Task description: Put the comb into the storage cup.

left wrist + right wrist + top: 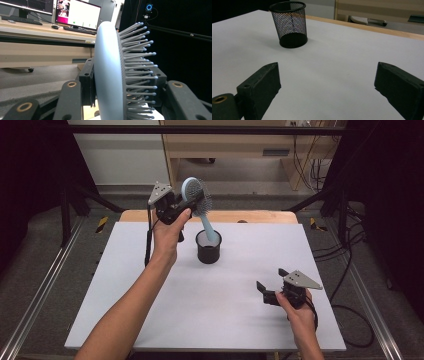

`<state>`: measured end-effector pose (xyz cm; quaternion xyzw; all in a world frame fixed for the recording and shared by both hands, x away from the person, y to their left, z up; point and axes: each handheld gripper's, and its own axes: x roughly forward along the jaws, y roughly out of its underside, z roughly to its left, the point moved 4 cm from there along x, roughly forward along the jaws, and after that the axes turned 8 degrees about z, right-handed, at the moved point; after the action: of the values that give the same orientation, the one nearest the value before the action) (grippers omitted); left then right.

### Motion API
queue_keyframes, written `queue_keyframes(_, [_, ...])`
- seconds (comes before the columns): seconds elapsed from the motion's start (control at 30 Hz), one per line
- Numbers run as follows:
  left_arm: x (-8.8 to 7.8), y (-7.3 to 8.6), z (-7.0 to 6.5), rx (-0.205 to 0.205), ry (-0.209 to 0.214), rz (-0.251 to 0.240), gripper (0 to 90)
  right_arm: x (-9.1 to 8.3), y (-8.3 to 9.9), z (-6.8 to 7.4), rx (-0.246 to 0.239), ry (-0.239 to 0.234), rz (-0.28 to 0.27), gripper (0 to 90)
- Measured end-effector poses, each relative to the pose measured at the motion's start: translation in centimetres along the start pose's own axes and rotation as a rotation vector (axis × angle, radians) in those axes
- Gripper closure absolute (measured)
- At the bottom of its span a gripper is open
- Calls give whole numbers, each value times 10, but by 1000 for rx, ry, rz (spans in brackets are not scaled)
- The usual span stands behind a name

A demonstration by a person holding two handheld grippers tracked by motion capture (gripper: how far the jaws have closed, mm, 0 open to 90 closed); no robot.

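A: So, containers first. What's on the table [150, 320]?

B: One black mesh cup [208, 247], upright, abt mid-table, toward the far edge. In the right gripper view the same cup [289, 25] stands alone on the white top, and thru the mesh I can't make out anything lying inside it

A: And the brush?

B: Light blue hairbrush [199, 202], raised above the cup. Head up, handle slanting down twd the cup; in the high view the handle's lower end overlaps the cup's rim, but can't tell if it's inside the cup or just over it

A: Who's got it?

B: Left gripper [192, 201], jaws pinching the brush head. In the left gripper view the hairbrush [107, 75] stands edge-on betw the two black jaws: one pad on its smooth back, the other pushed in among the grey bristles. Bristles face right in that view

A: Right side?

B: Right gripper [270, 282] sits low over the near right part of the table, well apart from cup & brush, jaws spread wide w/ nothing betw them. In its own view the right gripper [327, 80] has bare white tabletop showing betw the jaws, cup farther off to the upper left
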<state>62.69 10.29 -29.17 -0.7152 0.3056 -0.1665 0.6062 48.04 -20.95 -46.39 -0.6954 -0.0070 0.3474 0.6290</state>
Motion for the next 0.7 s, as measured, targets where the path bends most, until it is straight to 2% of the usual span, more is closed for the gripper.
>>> queue_keyframes(0.7, [1, 2, 5, 28, -32, 16, 521, 0, 0, 1, -8, -7, 4, 66])
